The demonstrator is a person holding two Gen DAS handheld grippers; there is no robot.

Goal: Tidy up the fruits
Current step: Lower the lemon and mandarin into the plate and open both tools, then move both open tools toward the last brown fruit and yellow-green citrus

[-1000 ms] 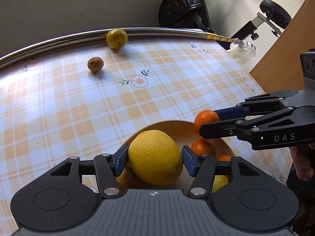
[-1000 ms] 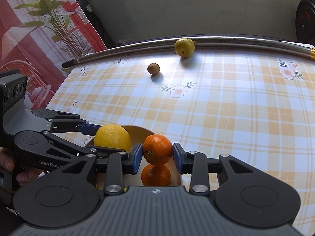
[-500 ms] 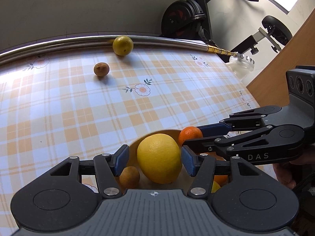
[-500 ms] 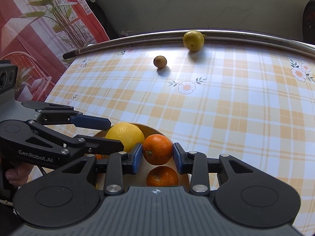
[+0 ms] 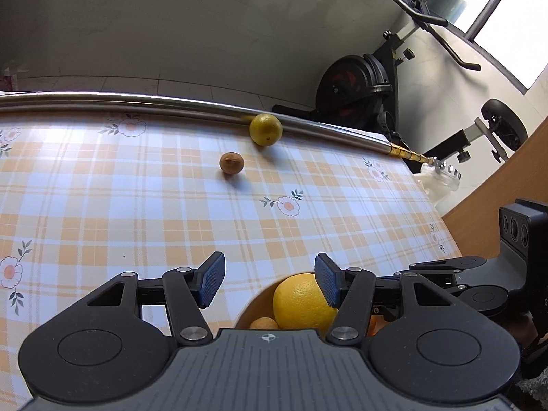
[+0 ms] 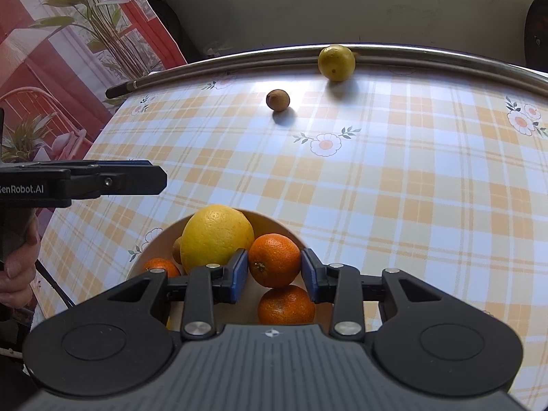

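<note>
A tan bowl (image 6: 154, 243) holds a big yellow lemon (image 6: 217, 236), two tangerines (image 6: 286, 304) and a small brownish fruit (image 6: 177, 250). My right gripper (image 6: 274, 274) is shut on a third tangerine (image 6: 274, 258), just above the bowl and against the lemon. My left gripper (image 5: 269, 274) is open with only tablecloth between its fingers. It hovers left of the bowl (image 5: 253, 308), its right finger over the lemon (image 5: 301, 303). A loose yellow citrus (image 6: 336, 62) rests against the far rail. A small brown fruit (image 6: 278, 100) lies near it.
The checked cloth (image 6: 411, 188) covers a round table with a metal rail (image 6: 445, 58) along its far edge. An exercise bike (image 5: 356, 92) and a wooden panel (image 5: 496, 185) stand beyond the right side. A hand (image 6: 17, 267) holds the left gripper's handle.
The big lemon that stood between my left gripper's fingers now lies in the bowl. That gripper has risen and drawn away to the left. My right gripper has stayed put with its tangerine.
</note>
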